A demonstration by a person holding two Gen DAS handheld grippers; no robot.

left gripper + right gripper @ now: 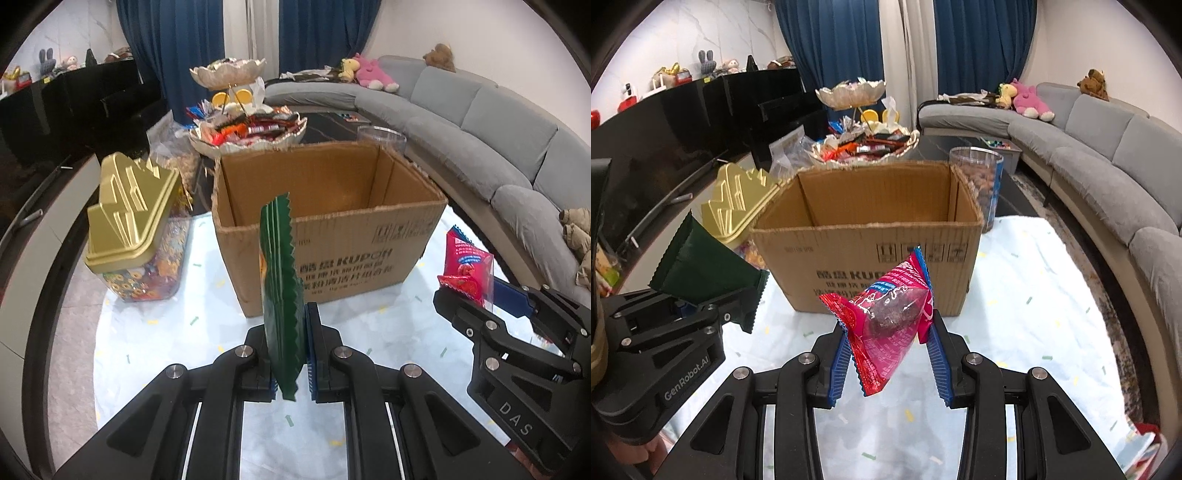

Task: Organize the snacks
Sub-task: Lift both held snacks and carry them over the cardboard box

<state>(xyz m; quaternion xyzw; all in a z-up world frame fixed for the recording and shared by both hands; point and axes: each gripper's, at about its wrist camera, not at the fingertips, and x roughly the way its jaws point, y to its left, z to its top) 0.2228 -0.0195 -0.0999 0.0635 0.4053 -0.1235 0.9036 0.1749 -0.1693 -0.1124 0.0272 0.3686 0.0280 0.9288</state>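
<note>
- Open cardboard box (332, 236) on the pale tablecloth (155, 332), nothing visible inside (floor hidden).
- Gold-lidded clear jar (136, 236) just left, full of colourful sweets.
- Left gripper (290, 354), jaws pinching upright green packet (280, 288).
- Right gripper (888, 354), jaws clamping red snack pouch (886, 317) before the box.

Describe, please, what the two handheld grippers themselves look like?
Both are matte black linkage frames with silver pivot pins and ribbed blue finger pads. The left gripper carries white "GenRobot.AI" lettering on its side; the right gripper shows "DAS". No cables or sleeves are visible.
</note>
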